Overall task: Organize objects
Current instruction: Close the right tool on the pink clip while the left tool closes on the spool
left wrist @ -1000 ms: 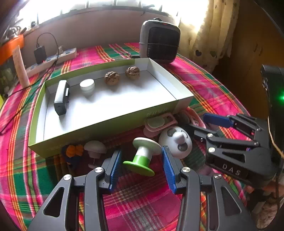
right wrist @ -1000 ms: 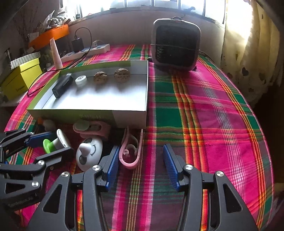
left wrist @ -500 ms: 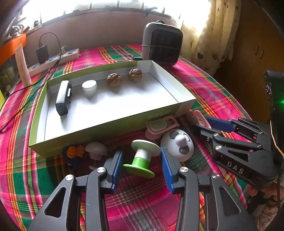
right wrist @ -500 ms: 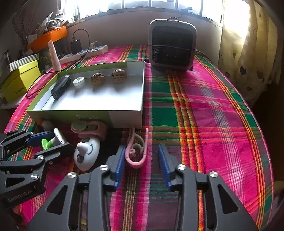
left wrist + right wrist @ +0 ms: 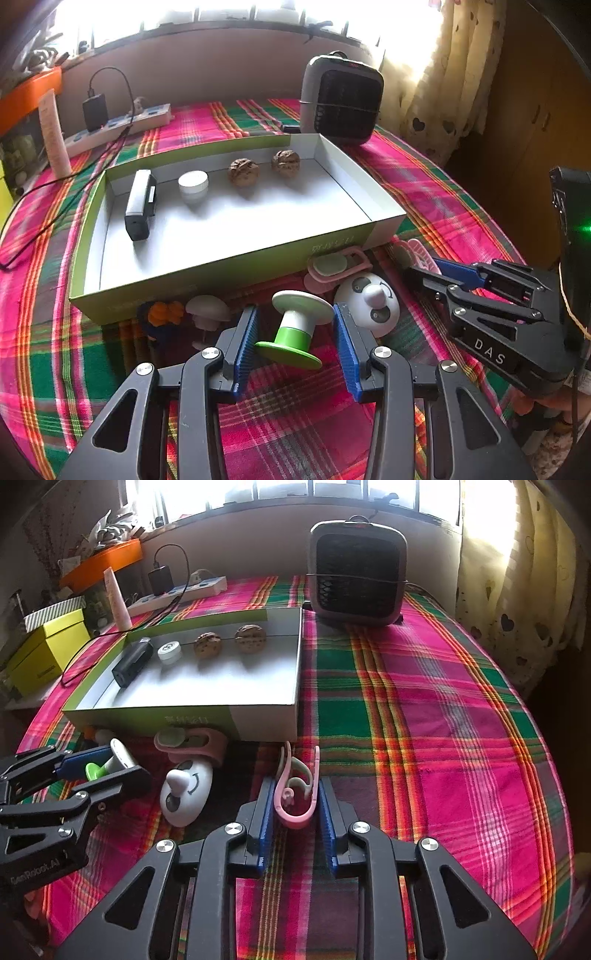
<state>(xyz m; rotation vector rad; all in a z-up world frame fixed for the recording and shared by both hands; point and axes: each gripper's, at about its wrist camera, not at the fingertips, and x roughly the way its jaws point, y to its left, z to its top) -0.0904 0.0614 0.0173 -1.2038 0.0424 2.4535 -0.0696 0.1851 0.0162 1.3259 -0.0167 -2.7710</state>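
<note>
A green and white box lid (image 5: pixel 221 266) holds a black device (image 5: pixel 139 204), a white cap (image 5: pixel 192 183) and two walnuts (image 5: pixel 243 171). My left gripper (image 5: pixel 295 325) is open around a green-and-white spool toy (image 5: pixel 297 328) lying on the cloth; the pads stand just beside it. My right gripper (image 5: pixel 295 794) has closed in around a pink clip (image 5: pixel 295 794); its pads touch or nearly touch the clip's sides. A white panda toy (image 5: pixel 369 302) lies between the two grippers.
A pink holder (image 5: pixel 336 266), a white mushroom piece (image 5: pixel 207 310) and an orange-and-blue toy (image 5: pixel 161 314) lie along the box front. A grey heater (image 5: pixel 357 572) stands behind the box. A power strip (image 5: pixel 177 592) and a yellow box (image 5: pixel 48 650) lie at the far left.
My right gripper moved forward over the pink clip and its jaws narrowed onto it. My left gripper's jaws narrowed slightly around the spool toy.
</note>
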